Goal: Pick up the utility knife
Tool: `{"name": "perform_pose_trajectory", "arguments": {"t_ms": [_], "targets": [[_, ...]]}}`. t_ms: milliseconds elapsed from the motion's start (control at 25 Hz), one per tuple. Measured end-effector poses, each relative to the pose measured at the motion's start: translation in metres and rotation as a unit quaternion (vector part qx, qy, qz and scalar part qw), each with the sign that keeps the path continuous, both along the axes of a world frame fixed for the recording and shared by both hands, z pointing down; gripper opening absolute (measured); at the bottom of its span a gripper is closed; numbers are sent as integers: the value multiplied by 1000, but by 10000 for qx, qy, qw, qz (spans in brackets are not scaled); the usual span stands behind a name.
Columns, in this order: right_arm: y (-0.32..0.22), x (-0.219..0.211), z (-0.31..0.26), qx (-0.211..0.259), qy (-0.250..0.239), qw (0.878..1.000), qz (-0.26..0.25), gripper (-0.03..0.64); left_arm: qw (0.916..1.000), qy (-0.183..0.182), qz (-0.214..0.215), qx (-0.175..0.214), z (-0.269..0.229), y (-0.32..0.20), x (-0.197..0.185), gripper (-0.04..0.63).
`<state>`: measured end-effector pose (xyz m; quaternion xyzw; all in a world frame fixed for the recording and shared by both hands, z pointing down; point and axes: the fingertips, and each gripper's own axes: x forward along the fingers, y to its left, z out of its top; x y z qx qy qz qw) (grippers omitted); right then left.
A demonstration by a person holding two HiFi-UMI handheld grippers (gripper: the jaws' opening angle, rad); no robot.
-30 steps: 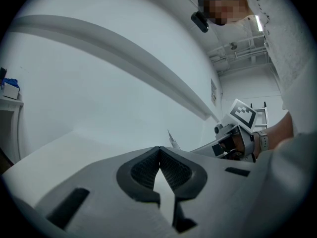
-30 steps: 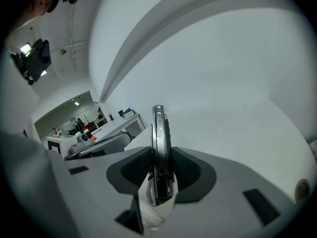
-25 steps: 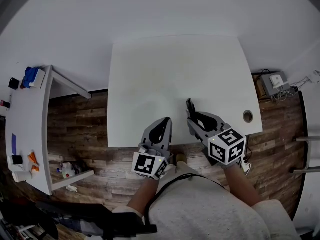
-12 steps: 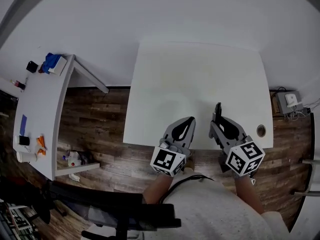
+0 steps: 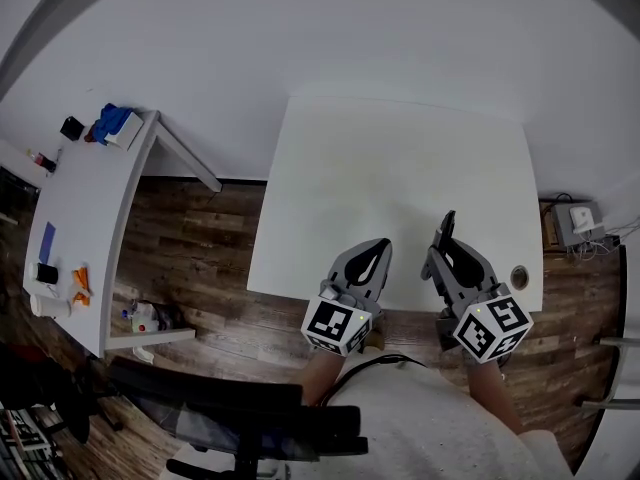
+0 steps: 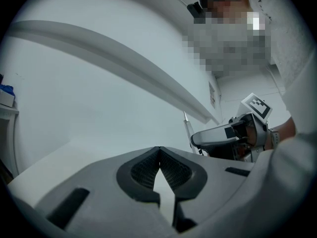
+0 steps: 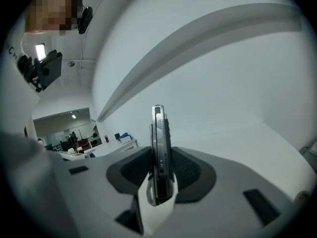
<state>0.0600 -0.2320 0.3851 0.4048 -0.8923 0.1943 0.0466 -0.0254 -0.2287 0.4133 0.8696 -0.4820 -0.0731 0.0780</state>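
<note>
Clamped on the utility knife (image 7: 158, 133): the right gripper (image 7: 158, 175) has both ribbed pads pressed against the knife's flat sides. It grips the rear part of the handle, and the rest sticks out forward past the tips. The left gripper (image 6: 159, 170) has its jaws closed together with nothing between them, only a narrow slit lower down.

Change over the last second: the knife was already in the right jaws in the earlier head views, and the grip looks the same. Since then the right gripper (image 5: 445, 260) has come up a little and tipped, so the knife (image 5: 446, 230) now points out over the near edge of the white table (image 5: 400, 158) and is clear of the top. The left gripper (image 5: 372, 258) has hardly moved and sits just beside the right one at the table's front edge.

Meaning for the task: judged from this, the pick-up is essentially done, with the knife off the surface and held by one gripper alone. No sign of slipping shows.

Look of the knife: slim and narrow, standing on edge, with a bright metal spine and darker sides. Small ridges run along the upper part, probably the slider. Seen from the left gripper view, the knife (image 6: 188, 128) ends in a pale point. Whether any blade is out, I cannot tell.

Round about: a cable hole (image 5: 518, 276) sits near the table's right front corner, and a second desk (image 5: 70, 228) stands well apart at left on the wood floor (image 5: 210, 248).
</note>
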Motion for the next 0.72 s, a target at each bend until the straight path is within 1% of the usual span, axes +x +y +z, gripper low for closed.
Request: {"name": "perform_pose_trajectory", "arguments": {"t_ms": [360,720], "targets": [[3,2,6,-47,-18,10000,31,132,10000,-8,-40,7,-1,1,-2,8],[5,-7,12,-50,53,10000,45,131,10000,-3,-52,-1,0,4,-9,8]]}}
